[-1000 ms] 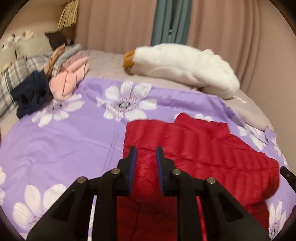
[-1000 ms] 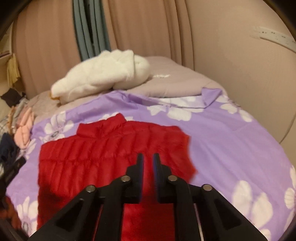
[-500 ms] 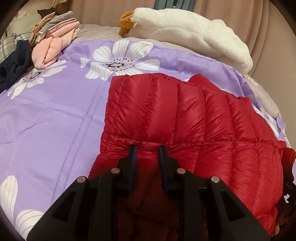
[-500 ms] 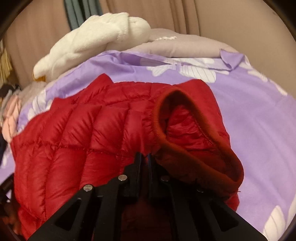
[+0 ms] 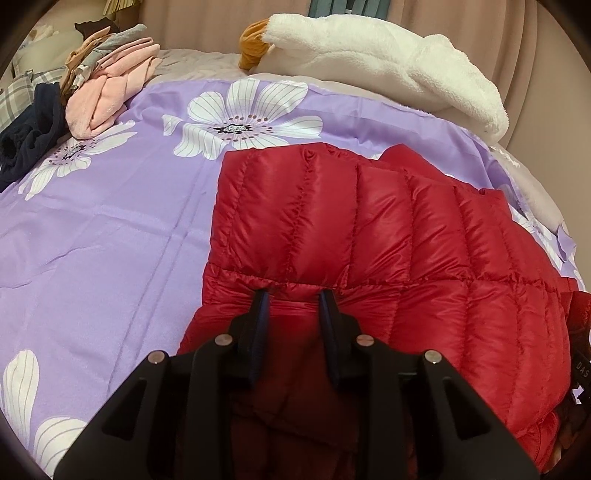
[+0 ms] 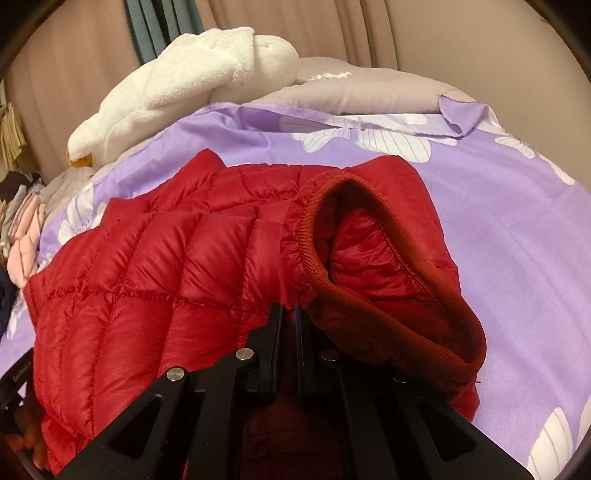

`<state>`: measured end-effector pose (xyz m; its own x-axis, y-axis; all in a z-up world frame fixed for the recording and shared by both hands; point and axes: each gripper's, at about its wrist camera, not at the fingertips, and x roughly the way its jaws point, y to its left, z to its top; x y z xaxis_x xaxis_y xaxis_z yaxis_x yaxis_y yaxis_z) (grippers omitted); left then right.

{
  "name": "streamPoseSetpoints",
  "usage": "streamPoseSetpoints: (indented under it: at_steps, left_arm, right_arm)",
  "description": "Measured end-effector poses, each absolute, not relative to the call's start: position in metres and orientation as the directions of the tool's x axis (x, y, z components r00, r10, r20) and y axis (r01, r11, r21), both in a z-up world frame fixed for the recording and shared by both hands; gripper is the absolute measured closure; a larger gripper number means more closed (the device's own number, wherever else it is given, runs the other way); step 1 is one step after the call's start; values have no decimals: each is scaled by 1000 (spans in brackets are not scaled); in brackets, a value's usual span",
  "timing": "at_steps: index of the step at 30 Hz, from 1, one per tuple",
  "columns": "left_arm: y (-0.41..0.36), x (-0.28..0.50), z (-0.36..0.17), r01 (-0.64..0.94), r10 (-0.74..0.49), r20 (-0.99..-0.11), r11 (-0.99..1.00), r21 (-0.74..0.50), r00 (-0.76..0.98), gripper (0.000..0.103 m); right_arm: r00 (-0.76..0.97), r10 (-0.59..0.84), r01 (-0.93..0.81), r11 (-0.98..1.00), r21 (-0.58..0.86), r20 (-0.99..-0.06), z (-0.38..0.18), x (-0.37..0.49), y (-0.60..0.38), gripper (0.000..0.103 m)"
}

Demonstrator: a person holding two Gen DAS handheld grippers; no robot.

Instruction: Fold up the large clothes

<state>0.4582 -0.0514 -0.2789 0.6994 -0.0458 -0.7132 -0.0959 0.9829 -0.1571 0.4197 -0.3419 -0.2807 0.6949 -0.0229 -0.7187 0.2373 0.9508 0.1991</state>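
A red quilted puffer jacket (image 5: 369, 236) lies on the purple flowered bedsheet (image 5: 110, 229), its near part folded over onto its far part. My left gripper (image 5: 293, 297) is shut on the jacket's near folded edge, with red fabric bunched between its fingers. In the right wrist view the same jacket (image 6: 155, 273) fills the middle. My right gripper (image 6: 288, 310) is shut on the jacket fabric beside a ribbed cuff opening (image 6: 373, 266) that gapes to its right.
A white plush blanket (image 5: 388, 62) lies at the far side of the bed, also seen in the right wrist view (image 6: 177, 88). A pile of pink, navy and plaid clothes (image 5: 92, 92) sits at the far left. Curtains (image 6: 406, 33) hang behind the bed.
Both grippers carried the jacket's near edge forward over the rest of it and came down low. In the last half second they barely moved.
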Motion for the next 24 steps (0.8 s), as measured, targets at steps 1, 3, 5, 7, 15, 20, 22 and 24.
streamPoseSetpoints:
  at_steps: [1, 3, 5, 7, 15, 20, 22, 24]
  left_arm:
    - [-51, 458, -279, -96, -45, -713, 983, -157, 699, 74]
    - [-51, 458, -279, -96, -47, -713, 983, -159, 699, 74]
    - [-51, 458, -279, -96, -47, -713, 983, -159, 699, 74]
    - [-51, 458, -279, -96, -48, -713, 982, -160, 699, 74]
    - [-47, 457, -279, -97, -61, -710, 979, -180, 701, 72]
    - [-42, 457, -280, -101, -78, -708, 973, -207, 702, 70]
    - [-42, 456, -280, -103, -76, -707, 973, -207, 703, 69]
    - [-40, 453, -279, -108, -78, -704, 971, -215, 706, 66]
  right_arm:
    - [695, -24, 238, 951, 198, -719, -280, 420, -342, 103]
    - [695, -25, 238, 951, 196, -719, -281, 419, -342, 103]
    - [695, -24, 238, 951, 198, -719, -281, 419, -342, 103]
    - [696, -21, 238, 950, 202, -718, -281, 420, -343, 103]
    - [710, 13, 230, 941, 249, -704, -282, 418, -348, 103]
    - [723, 54, 224, 925, 307, -689, -284, 417, -355, 103]
    - [722, 47, 225, 928, 299, -690, -284, 417, -353, 103]
    - [721, 35, 227, 931, 284, -692, -283, 416, -350, 103]
